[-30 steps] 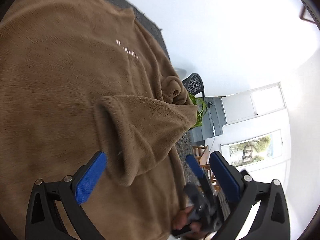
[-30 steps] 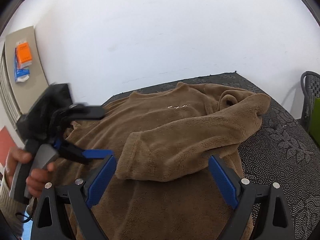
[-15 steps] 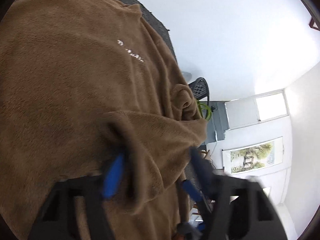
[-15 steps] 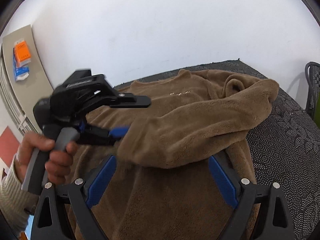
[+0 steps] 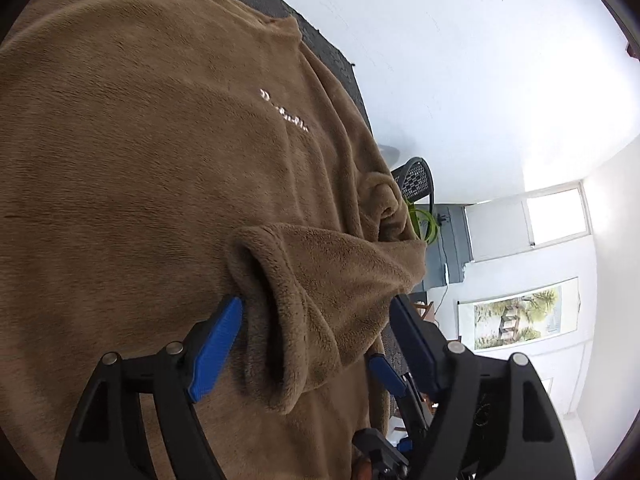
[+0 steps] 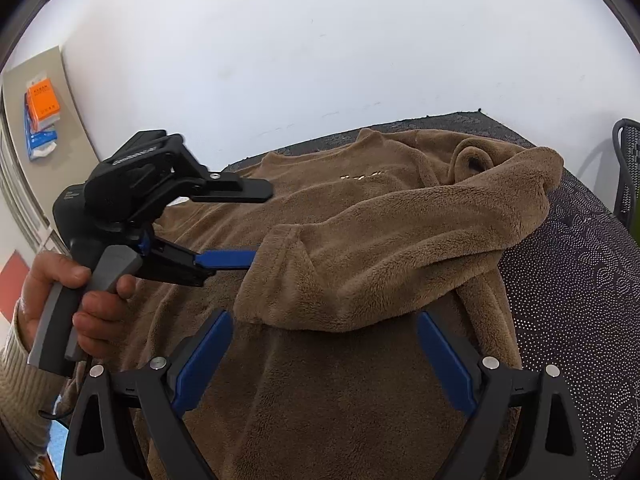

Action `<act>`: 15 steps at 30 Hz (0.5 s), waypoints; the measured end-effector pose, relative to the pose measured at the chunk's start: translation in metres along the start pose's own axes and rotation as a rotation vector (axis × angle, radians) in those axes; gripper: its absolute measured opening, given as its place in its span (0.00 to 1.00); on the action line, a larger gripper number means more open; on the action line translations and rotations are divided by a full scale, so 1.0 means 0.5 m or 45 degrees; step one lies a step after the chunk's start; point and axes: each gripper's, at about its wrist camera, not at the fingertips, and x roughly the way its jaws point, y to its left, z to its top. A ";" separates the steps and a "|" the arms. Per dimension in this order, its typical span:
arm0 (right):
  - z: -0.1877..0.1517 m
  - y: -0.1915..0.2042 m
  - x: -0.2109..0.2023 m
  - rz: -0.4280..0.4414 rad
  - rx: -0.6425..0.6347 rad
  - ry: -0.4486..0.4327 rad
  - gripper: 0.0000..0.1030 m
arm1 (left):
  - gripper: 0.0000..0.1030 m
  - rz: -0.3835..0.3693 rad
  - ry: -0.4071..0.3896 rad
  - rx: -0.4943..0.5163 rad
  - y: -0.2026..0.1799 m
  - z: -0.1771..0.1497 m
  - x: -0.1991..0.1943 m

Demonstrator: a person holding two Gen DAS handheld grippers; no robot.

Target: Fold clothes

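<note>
One brown fleece sweatshirt [image 6: 320,380] flat under both claws, one sleeve [image 5: 320,300] folded across; my left claw [image 5: 316,332] opening, cuff between the pads; right claw [image 6: 324,360] spread wide, holding nothing

black left gripper [image 6: 256,258] frame, blue pads, silver screws, grey handle; cream knit sleeve [image 6: 16,384]

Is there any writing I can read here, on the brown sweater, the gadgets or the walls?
Nothing reads clearly.
Brown fleece sweater: small white embroidered script on the chest, too blurred to read.
Black camera housing on the left gripper: pale lettering, too blurred to read.
Orange packet on the beige board: dark printed lines, too small to read.
Blue packet below it: print too small to read.
</note>
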 end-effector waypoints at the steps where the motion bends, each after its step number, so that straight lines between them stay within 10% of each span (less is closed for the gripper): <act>1: 0.000 -0.001 0.001 0.001 0.002 0.002 0.92 | 0.78 -0.023 0.004 -0.005 -0.002 -0.001 -0.002; 15: 0.000 -0.007 -0.002 0.000 0.018 -0.008 0.92 | 0.75 -0.034 0.074 0.026 -0.037 0.041 0.101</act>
